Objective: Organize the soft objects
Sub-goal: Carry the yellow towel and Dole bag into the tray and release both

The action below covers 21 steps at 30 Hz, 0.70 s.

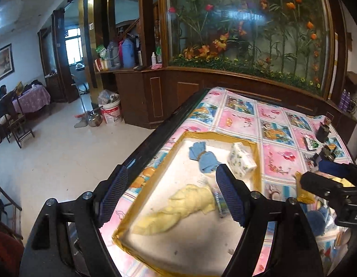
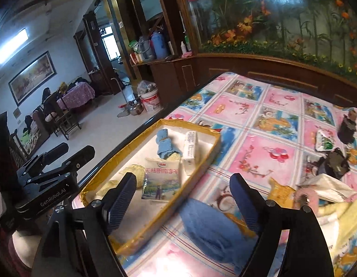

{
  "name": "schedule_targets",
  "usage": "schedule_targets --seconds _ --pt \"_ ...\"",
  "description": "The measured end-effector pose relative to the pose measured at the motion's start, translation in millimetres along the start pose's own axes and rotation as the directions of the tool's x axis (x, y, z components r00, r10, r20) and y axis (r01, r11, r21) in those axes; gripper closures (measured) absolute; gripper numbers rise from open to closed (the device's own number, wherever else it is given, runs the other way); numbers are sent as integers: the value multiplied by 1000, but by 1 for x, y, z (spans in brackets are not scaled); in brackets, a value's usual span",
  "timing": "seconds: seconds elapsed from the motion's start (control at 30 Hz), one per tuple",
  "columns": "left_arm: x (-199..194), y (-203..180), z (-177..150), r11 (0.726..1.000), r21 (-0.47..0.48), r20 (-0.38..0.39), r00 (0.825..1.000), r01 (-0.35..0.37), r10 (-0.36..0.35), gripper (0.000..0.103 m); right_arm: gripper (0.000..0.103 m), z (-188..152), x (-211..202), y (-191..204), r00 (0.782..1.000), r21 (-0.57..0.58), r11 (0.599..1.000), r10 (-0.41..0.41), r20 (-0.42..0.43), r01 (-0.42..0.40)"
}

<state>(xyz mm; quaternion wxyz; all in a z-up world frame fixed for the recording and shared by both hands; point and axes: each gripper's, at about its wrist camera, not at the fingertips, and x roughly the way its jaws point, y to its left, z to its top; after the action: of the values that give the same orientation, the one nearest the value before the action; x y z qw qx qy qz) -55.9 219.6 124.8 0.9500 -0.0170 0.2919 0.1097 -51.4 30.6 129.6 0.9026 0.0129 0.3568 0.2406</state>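
A shallow tray (image 1: 153,180) (image 2: 199,166) with a yellow taped rim lies at the table's left edge. Inside it are a blue cloth (image 1: 201,159) (image 2: 164,143), a patterned tissue pack (image 1: 240,161) (image 2: 191,150), a yellow cloth (image 1: 178,207) (image 2: 132,173) and a printed snack packet (image 2: 162,180). My left gripper (image 1: 171,196) (image 2: 69,152) hovers open and empty over the tray. My right gripper (image 2: 183,203) (image 1: 317,175) is open just right of the tray. A second blue cloth (image 2: 213,226) lies on the tablecloth between its fingers, not gripped.
An orange packet (image 2: 282,194), a white tissue pack (image 2: 328,189) and a yellow cloth (image 2: 347,219) lie at the right. Small dark objects (image 2: 347,127) and a green-white packet (image 2: 324,140) sit further back. The table's dark edge (image 1: 155,136) drops to the floor on the left; a wooden cabinet stands behind.
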Motion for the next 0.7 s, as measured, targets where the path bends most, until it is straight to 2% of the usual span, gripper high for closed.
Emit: schedule_targets --seconds 0.23,0.53,0.7 --pt "-25 -40 -7 996 86 15 1000 17 -18 24 12 -36 -53 -55 991 35 991 -128 27 127" --pt "-36 -85 -16 983 177 1 999 42 -43 23 12 -77 -105 -152 969 237 944 -244 32 230" --pt "-32 -103 -23 976 211 -27 998 54 -50 23 12 -95 -118 -187 958 310 914 -284 27 262"
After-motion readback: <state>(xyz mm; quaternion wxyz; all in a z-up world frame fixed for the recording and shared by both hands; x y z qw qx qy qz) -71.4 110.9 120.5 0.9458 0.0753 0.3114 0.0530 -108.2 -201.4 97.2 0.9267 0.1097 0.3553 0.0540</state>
